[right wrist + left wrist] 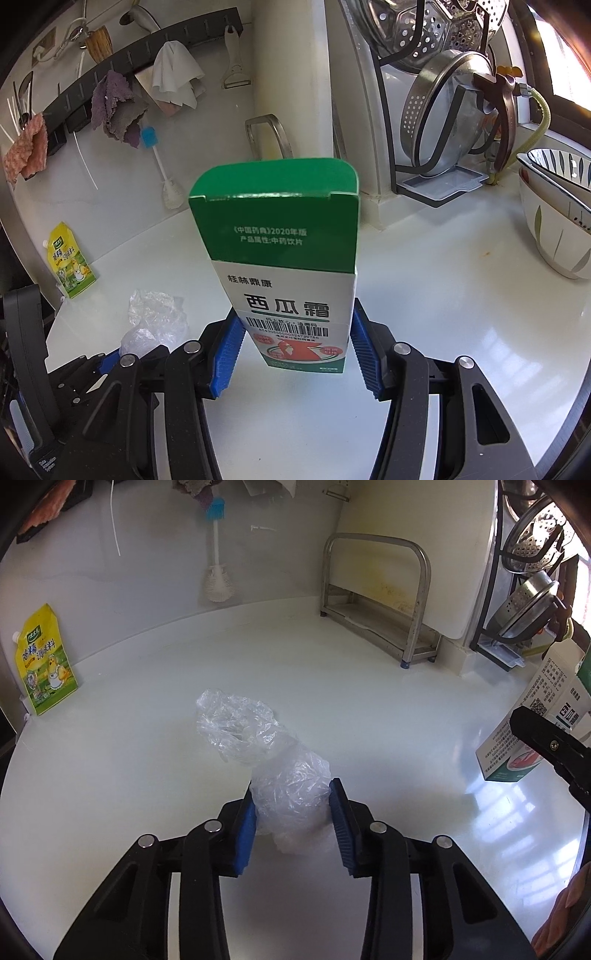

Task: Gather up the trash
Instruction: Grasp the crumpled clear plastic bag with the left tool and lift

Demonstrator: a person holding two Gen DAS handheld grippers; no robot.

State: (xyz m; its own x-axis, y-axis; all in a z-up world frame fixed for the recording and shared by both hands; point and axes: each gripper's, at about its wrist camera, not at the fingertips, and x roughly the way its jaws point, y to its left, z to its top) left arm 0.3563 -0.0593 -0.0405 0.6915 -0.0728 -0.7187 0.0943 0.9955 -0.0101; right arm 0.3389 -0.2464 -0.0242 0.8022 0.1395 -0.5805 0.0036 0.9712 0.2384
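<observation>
Nearest to me, my left gripper [293,812] has its blue pads [341,827] pressed on the near end of a crumpled clear plastic bag [258,749], whose far end lies on the glossy white countertop [388,720], while my right gripper [295,350] holds a tall green-and-white cardboard box [291,258] upright between its pads, jaws about half open. Farther, I see a yellow seasoning pouch [46,661] at the left wall, a steel rack [380,602] in the corner, and cloths [114,107] hanging on a dark wall rail [155,48].
</observation>
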